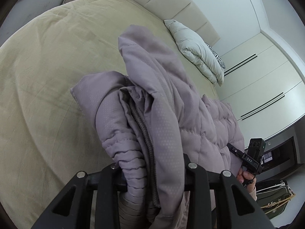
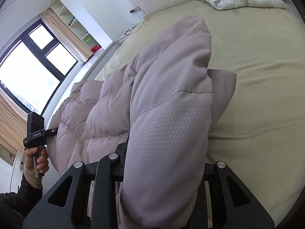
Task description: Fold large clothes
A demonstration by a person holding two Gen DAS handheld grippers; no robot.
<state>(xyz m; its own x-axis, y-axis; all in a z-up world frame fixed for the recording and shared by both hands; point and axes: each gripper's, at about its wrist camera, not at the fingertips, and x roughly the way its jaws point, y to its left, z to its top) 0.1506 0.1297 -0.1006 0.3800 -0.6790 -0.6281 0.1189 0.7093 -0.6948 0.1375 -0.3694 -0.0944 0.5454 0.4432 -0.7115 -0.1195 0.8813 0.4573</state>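
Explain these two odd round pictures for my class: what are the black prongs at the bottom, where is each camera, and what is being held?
No robot here: a person holds a handheld gripper in each hand, and each carries a wide-angle camera looking along its two fingers. The black prongs are those fingers. One picture comes from the left gripper, the other from the right gripper. Both are shut on a padded lilac jacket, raised over a bed with a tan cover. A folded white duvet lies near the headboard.

— Where are you?
— In a home bedroom: below me a wide bed (image 1: 47, 76) with padded headboard (image 1: 171, 3), a folded duvet (image 1: 198, 51), wardrobe doors (image 1: 266, 80), and a curtained window (image 2: 28, 72).
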